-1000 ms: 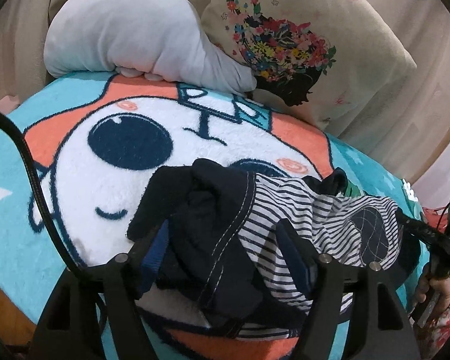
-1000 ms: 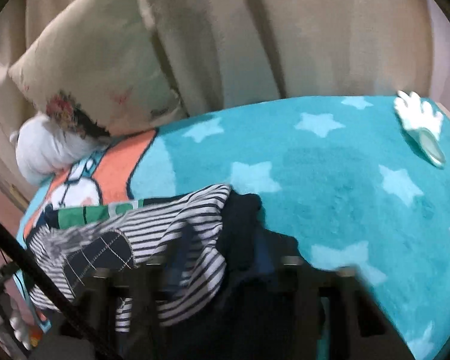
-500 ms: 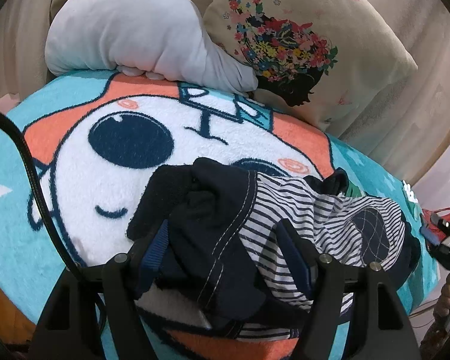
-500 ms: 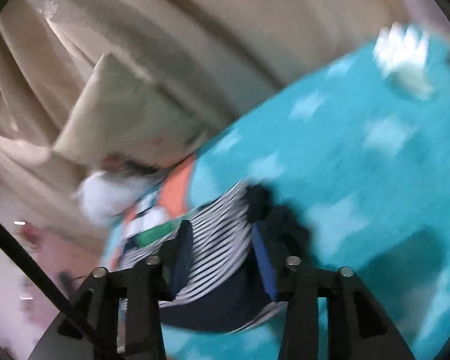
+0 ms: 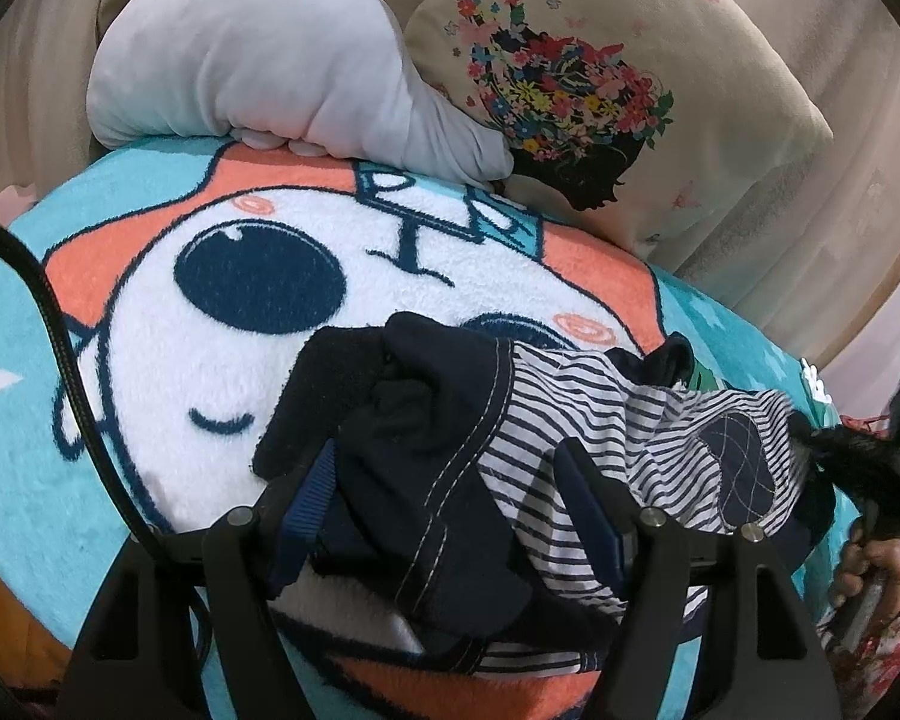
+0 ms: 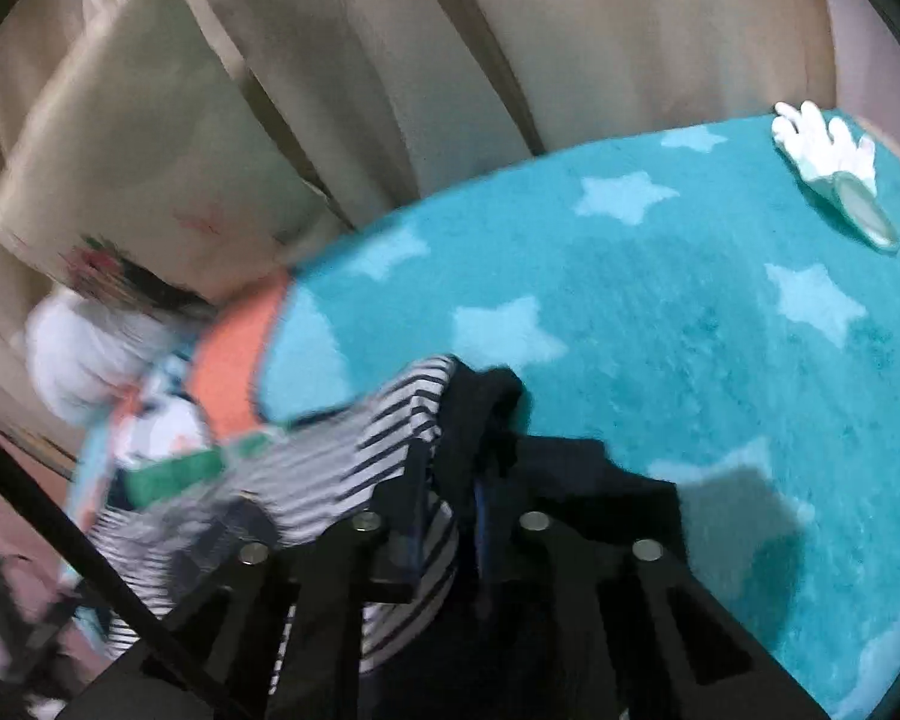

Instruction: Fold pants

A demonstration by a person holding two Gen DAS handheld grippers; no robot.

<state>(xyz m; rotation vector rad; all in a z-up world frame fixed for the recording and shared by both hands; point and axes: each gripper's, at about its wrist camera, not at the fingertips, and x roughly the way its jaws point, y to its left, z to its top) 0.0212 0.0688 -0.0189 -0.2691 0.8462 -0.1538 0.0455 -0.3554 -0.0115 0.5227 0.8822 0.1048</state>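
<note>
The pants (image 5: 450,456) are dark navy with a striped lining and lie crumpled on a cartoon blanket (image 5: 150,312). In the left wrist view my left gripper (image 5: 450,468) stands open, its fingers either side of the navy fabric. My right gripper (image 5: 858,468) shows at the pants' right end, held by a hand. In the blurred right wrist view the right gripper (image 6: 450,498) has its jaws close together on the navy and striped fabric (image 6: 468,414).
A grey plush pillow (image 5: 258,54) and a floral cushion (image 5: 600,84) lie at the back of the bed against beige curtains (image 6: 510,30). The teal starred blanket (image 6: 690,300) stretches to the right, with a small white glove-shaped item (image 6: 834,162) near its far edge.
My right gripper swung up and back down to the pants' right end and closed on the fabric. My left gripper and the pants near it stayed almost still.
</note>
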